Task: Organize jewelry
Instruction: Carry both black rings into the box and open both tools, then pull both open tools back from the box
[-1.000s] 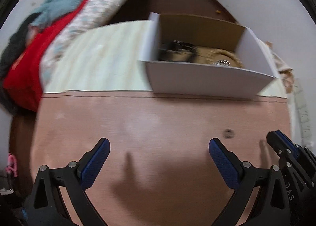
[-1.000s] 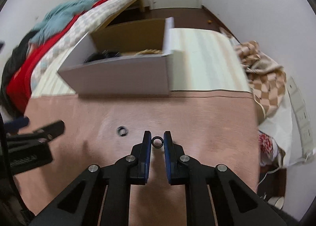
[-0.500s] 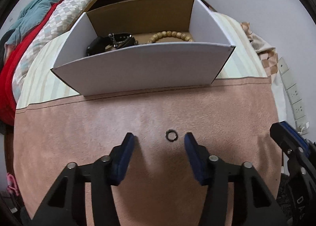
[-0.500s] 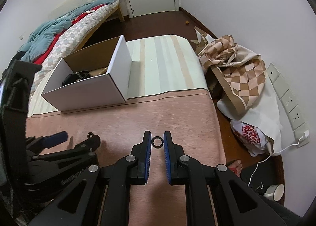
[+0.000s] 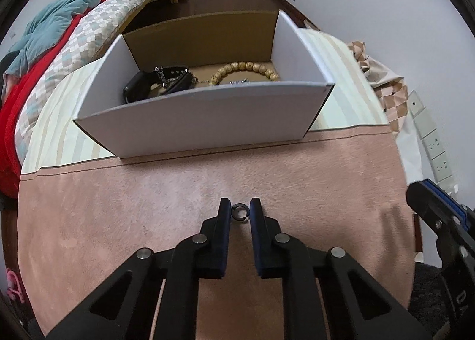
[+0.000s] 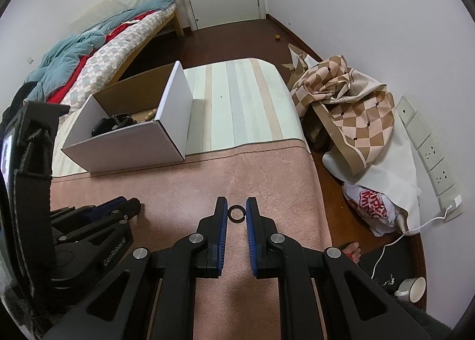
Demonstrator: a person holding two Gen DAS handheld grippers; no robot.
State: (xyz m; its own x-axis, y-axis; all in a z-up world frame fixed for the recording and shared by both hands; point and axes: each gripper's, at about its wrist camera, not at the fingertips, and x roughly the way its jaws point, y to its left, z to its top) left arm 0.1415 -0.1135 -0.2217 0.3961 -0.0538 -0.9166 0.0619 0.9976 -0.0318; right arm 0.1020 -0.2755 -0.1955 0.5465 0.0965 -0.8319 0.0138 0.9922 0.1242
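Since the earlier frame, the left gripper (image 5: 240, 211) has been brought over the small dark ring (image 5: 240, 212); its jaws have just been closing and are now pinched on that ring, low over the pink blanket (image 5: 118, 215); a second dark ring (image 6: 236, 214) is clamped edge-on between the narrow jaws of the right gripper (image 6: 236, 213); beyond, the white cardboard box (image 5: 204, 120) is seen on the striped cover (image 6: 237, 102), with a wooden bead bracelet (image 5: 246, 70) and a black strap (image 5: 154, 85) inside.

White lettering reading "GenRobot.AI" stands on the black body of the left gripper (image 6: 118, 210). Letters "DA" show on the right gripper (image 5: 436, 215). Red print on the white bag (image 6: 371, 203), far right, is unreadable.
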